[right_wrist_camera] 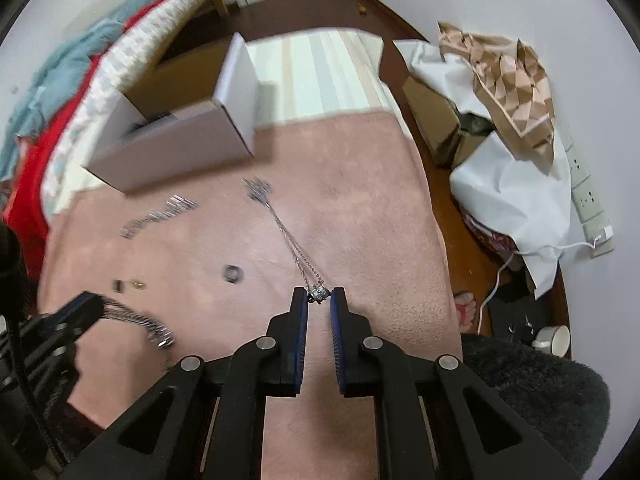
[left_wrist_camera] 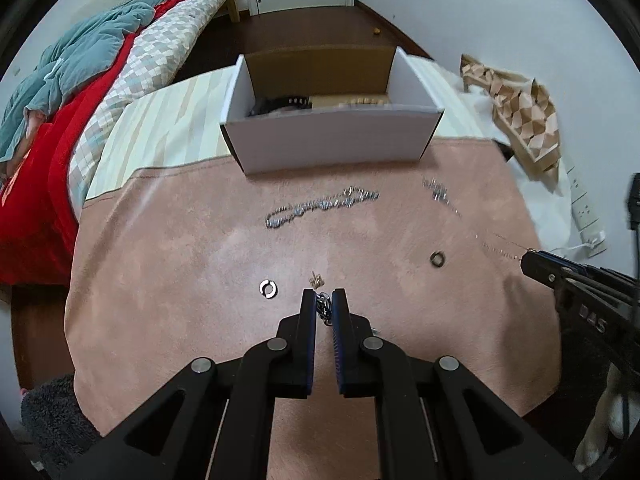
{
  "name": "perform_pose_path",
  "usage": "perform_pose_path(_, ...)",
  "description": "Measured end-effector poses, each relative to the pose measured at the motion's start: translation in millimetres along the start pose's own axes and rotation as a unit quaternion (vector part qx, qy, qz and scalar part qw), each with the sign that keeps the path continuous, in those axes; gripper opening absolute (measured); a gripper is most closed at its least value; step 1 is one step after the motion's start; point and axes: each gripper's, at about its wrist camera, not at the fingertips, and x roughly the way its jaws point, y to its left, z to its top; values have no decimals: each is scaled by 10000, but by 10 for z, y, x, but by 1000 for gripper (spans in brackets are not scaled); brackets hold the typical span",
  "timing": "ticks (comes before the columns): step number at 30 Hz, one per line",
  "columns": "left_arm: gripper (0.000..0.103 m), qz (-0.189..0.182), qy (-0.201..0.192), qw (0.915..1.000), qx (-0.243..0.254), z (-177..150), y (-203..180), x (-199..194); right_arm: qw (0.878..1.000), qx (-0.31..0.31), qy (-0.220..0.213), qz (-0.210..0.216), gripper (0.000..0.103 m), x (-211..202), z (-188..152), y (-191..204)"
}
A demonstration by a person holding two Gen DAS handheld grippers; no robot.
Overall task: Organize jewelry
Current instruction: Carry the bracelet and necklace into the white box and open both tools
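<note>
With a chunky chain (left_wrist_camera: 323, 307) pinched in the left gripper (left_wrist_camera: 323, 296) and a thin necklace's pendant (right_wrist_camera: 319, 292) clamped by the right gripper (right_wrist_camera: 319, 294), both must be carried to the white box (left_wrist_camera: 332, 140) ahead.

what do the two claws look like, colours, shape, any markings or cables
Both are matte black plastic, with open triangular cut-outs in the linkage arms and round silver pivot pins. The left claw and right claw each have two flat, narrow fingers lined with blue ribbed pads. Raised lettering, not fully legible, marks the right claw's side in the left view. A black cable runs beside each.
</note>
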Motion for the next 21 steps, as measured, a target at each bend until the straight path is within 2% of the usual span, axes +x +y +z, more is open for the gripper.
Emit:
perform_pose_path(11, 5, -520, -590, 9968, -171, 498, 161, -710, 9955, -166, -596, 717, 12, -854, 436, 296)
perform_pose_path(19, 4, -721, -1078, 9915, -126, 1131, 296, -1133, 9869, -464, -1077, 1109, 12, -1386, 968, 669)
perform_pose_path(20, 0, -729, -1126, 9909, -109, 1213, 317, -1157, 9862, -490, -1119, 1117, 12, -1407, 1046, 705)
perform_pose_path(21, 0, -735, -1178, 9903, -95, 1309, 339, -1177, 9853, -540, -1173, 1119, 12, -1428, 1170, 760)
